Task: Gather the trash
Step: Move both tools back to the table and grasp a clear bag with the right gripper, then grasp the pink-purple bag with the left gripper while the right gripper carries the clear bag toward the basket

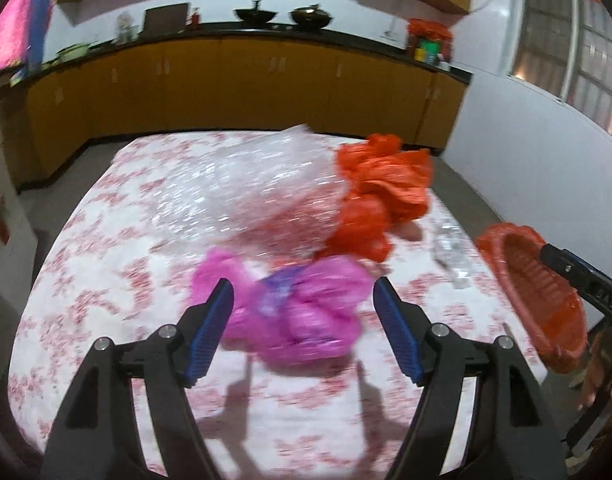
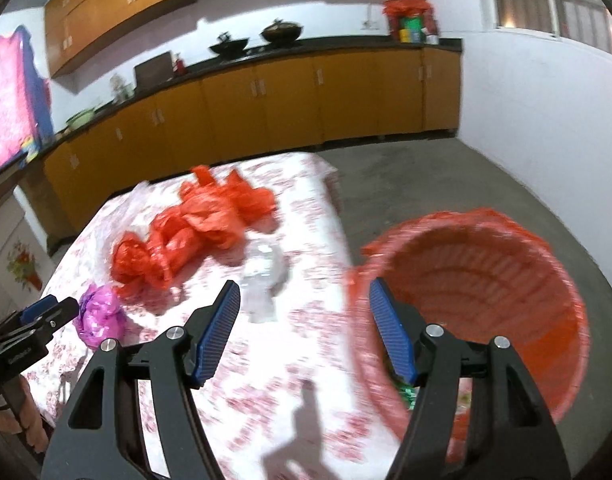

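A crumpled pink plastic bag [image 1: 306,320] [image 2: 99,314] lies on the floral tablecloth [image 1: 105,280]. My left gripper [image 1: 302,292] hovers open just above and in front of it, pads not touching. Behind it lie orange plastic bags [image 1: 382,192] [image 2: 193,232] and a clear bubbly plastic sheet [image 1: 241,188]. A crushed clear bottle [image 1: 450,248] [image 2: 263,280] rests near the table's right edge. My right gripper [image 2: 304,286] is open and empty over that edge, beside an orange-lined bin [image 2: 486,280] [image 1: 538,300]. Something green [image 2: 408,394] lies in the bin.
The bin stands on the grey floor [image 2: 426,176] right of the table. Yellow cabinets [image 1: 245,80] with a dark counter carrying woks run along the back wall. A white wall [image 2: 526,120] and a window close the right side. A hand [image 2: 9,412] holds the left gripper.
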Action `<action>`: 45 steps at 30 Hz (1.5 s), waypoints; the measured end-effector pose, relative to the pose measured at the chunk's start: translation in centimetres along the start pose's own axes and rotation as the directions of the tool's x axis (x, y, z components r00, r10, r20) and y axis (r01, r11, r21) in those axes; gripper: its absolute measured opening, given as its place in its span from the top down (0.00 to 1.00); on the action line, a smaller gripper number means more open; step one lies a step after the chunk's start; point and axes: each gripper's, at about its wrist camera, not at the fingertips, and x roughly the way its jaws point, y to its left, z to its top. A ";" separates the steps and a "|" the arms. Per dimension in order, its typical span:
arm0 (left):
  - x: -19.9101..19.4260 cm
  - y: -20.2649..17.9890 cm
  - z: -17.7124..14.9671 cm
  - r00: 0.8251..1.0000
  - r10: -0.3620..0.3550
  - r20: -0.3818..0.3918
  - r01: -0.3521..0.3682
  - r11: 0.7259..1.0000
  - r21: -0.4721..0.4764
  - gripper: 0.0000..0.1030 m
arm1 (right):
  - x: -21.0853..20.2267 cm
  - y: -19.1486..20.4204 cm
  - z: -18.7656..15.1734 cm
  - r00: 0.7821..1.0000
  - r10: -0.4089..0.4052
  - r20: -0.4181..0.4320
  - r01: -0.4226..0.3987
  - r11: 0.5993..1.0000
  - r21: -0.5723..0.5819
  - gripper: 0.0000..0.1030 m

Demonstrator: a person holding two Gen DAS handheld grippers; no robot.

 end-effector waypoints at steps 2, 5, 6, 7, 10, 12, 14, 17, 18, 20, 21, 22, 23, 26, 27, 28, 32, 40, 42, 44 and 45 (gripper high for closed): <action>0.0 1.3 -0.2 1.000 0.018 -0.004 -0.018 1.000 -0.022 0.31 | 1.6 1.2 0.2 1.000 0.011 -0.021 -0.011 1.000 -0.012 0.35; -0.1 2.8 -0.3 0.999 0.033 -0.004 -0.033 0.998 -0.055 0.29 | 3.9 2.5 0.5 0.998 0.015 -0.054 -0.016 1.000 -0.020 0.35; 0.0 3.1 -0.3 0.999 0.036 -0.003 -0.036 0.997 -0.061 0.28 | 4.8 2.9 0.7 0.998 0.008 -0.064 -0.010 1.000 -0.023 0.35; 0.1 3.4 -0.2 0.999 0.040 -0.001 -0.040 0.997 -0.070 0.27 | 5.5 3.2 0.9 0.997 0.004 -0.072 -0.006 1.000 -0.024 0.35; 0.3 4.2 0.0 0.999 0.040 0.002 -0.040 0.995 -0.088 0.27 | 7.8 3.9 1.1 0.994 -0.020 -0.104 0.017 0.999 -0.031 0.35; 0.5 4.3 0.0 0.999 0.037 0.001 -0.037 0.995 -0.091 0.26 | 9.3 4.2 1.2 0.991 -0.043 -0.123 0.039 0.998 -0.041 0.35; 0.8 4.3 0.1 0.999 0.032 0.000 -0.032 0.996 -0.088 0.25 | 10.3 4.3 1.4 0.988 -0.062 -0.139 0.056 0.997 -0.047 0.37; 1.3 4.0 0.2 1.000 0.020 -0.002 -0.020 0.997 -0.075 0.24 | 11.7 4.1 1.4 0.980 -0.071 -0.183 0.066 0.997 -0.037 0.41; 1.3 3.9 0.2 1.000 0.016 -0.003 -0.016 0.997 -0.071 0.24 | 12.2 3.9 1.4 0.976 -0.063 -0.207 0.059 0.998 -0.028 0.44; 1.5 3.5 0.1 1.000 0.006 -0.005 -0.007 0.998 -0.060 0.23 | 12.4 3.7 1.4 0.974 -0.059 -0.218 0.057 0.998 -0.018 0.52; 1.6 3.3 0.1 1.000 0.003 -0.007 -0.003 0.998 -0.056 0.22 | 12.3 3.8 1.4 0.975 -0.056 -0.215 0.054 0.998 -0.016 0.56; 1.7 3.0 0.1 1.000 -0.003 -0.009 0.003 0.999 -0.050 0.21 | 12.3 3.7 1.3 0.974 -0.058 -0.218 0.054 0.998 -0.022 0.59; 1.8 2.8 0.1 1.000 -0.008 -0.010 0.008 0.999 -0.046 0.20 | 12.2 3.7 1.3 0.974 -0.057 -0.218 0.053 0.998 -0.025 0.62; 2.0 2.1 0.1 0.999 -0.028 -0.016 0.027 0.999 -0.029 0.17 | 11.4 3.4 0.9 0.975 -0.047 -0.217 0.042 0.999 -0.024 0.65; 2.1 1.9 0.1 0.999 -0.032 -0.019 0.031 0.999 -0.023 0.17 | 11.1 3.3 0.7 0.975 -0.043 -0.216 0.039 0.999 -0.021 0.65; 2.3 1.5 0.0 0.999 -0.034 -0.024 0.034 0.999 -0.010 0.16 | 10.7 3.1 0.4 0.976 -0.036 -0.216 0.033 0.999 -0.015 0.65; 3.1 0.2 -0.3 0.998 -0.031 -0.052 0.032 0.999 0.034 0.13 | 9.3 2.5 -0.3 0.976 -0.022 -0.217 0.024 1.000 0.005 0.65; 6.1 -0.8 -0.9 0.990 0.028 -0.137 -0.017 0.996 0.083 0.13 | 7.9 2.2 -0.6 0.977 -0.002 -0.215 0.006 1.000 0.016 0.65; 6.1 -0.8 -0.9 0.991 0.019 -0.133 -0.008 0.997 0.079 0.16 | 7.5 2.3 -0.5 0.978 0.001 -0.209 0.002 1.000 0.017 0.65; 6.1 -0.5 -0.8 0.991 -0.003 -0.132 0.012 0.998 0.068 0.25 | 7.5 2.3 -0.4 0.978 0.004 -0.207 0.000 1.000 0.019 0.65; 6.0 -0.5 -0.8 0.991 -0.010 -0.132 0.019 0.997 0.069 0.27 | 7.4 2.2 -0.4 0.979 0.006 -0.206 -0.002 1.000 0.020 0.65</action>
